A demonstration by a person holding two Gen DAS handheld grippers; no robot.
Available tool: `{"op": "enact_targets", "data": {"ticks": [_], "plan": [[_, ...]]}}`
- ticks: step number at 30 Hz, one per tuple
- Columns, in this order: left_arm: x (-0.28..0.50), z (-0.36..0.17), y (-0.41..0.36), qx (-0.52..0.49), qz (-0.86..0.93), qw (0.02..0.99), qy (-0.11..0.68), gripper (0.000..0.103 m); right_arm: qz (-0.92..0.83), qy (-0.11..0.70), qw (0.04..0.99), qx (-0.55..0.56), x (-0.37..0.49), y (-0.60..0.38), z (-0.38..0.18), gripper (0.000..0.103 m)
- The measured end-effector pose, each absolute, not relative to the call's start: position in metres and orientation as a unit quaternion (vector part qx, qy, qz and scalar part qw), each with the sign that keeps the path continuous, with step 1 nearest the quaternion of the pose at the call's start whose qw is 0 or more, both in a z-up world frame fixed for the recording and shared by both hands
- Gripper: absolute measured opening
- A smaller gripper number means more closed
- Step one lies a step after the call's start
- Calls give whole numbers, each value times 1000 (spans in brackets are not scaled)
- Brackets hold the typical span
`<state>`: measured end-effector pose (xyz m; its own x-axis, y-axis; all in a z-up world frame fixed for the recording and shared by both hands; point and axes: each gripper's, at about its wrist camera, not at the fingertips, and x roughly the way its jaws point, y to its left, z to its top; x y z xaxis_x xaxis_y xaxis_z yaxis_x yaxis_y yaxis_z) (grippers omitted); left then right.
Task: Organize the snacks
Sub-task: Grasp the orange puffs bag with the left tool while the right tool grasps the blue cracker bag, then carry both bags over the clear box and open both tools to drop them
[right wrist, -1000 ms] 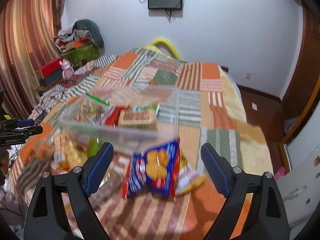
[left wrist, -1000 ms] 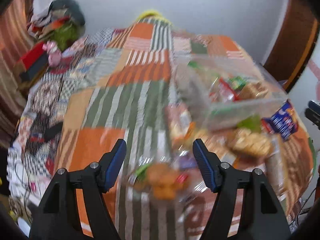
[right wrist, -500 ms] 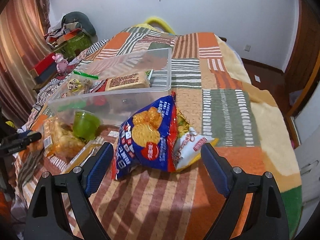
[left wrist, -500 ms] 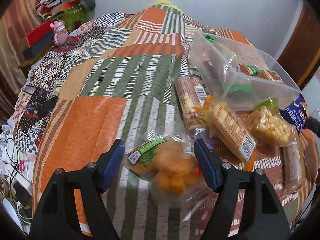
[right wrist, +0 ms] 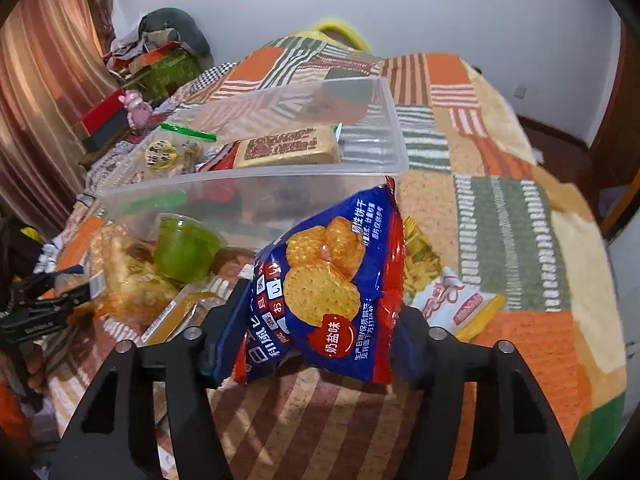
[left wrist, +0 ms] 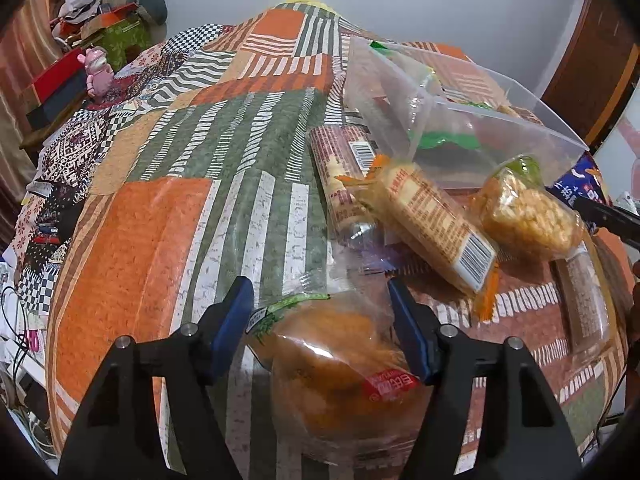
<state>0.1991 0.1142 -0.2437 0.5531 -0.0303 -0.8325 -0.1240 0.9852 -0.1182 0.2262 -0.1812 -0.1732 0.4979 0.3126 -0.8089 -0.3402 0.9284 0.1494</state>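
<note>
The blue cracker bag (right wrist: 320,300) stands nearly upright between the right gripper (right wrist: 310,332) fingers, its long axis running up and tilting slightly right, top corner near the rim of the clear plastic bin (right wrist: 256,196); the jaws are closing and their pads appear to press its crumpled lower sides. The clear bag of orange buns (left wrist: 332,360) lies on the patchwork bedspread (left wrist: 168,216) between the left gripper (left wrist: 320,320) fingers, long axis pointing away from the camera and slightly left, green label at the far end; these jaws are closing too, the right pad at the film's edge, the left pad just clear of it.

Beyond the buns a long wrapped biscuit roll (left wrist: 432,224) lies diagonally across a brown-printed roll (left wrist: 340,176), both beside the bin's near wall; a puffed-snack bag (left wrist: 528,212) lies to their right. In the right view a green jelly cup (right wrist: 184,248) and a yellow-and-white packet (right wrist: 456,304) flank the cracker bag; a wrapped cake bar (right wrist: 288,148) lies in the bin.

Half a second earlier the right fingers stood wide apart, clear of the cracker bag; the left fingers were already either side of the buns, a little higher.
</note>
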Motion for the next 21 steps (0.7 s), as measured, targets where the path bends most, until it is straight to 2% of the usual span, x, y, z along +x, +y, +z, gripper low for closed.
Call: {"op": "enact_targets", "data": {"ticks": [9, 10, 11, 16, 18, 21], "plan": [[184, -233, 107, -83, 21, 879, 470, 60, 191, 446, 874, -22, 210, -182, -163, 46], [183, -231, 107, -85, 20, 879, 469, 54, 190, 443, 876, -21, 207, -184, -160, 46], [182, -228, 107, -86, 17, 879, 468, 51, 188, 440, 878, -22, 208, -184, -159, 46], [179, -214, 107, -87, 16, 885, 457, 51, 187, 426, 885, -20, 203, -190, -145, 44], [178, -208, 107, -86, 16, 888, 451, 51, 188, 418, 889, -17, 201, -192, -139, 36], [177, -194, 105, -81, 15, 895, 438, 51, 195, 412, 890, -5, 200, -193, -130, 36]]}}
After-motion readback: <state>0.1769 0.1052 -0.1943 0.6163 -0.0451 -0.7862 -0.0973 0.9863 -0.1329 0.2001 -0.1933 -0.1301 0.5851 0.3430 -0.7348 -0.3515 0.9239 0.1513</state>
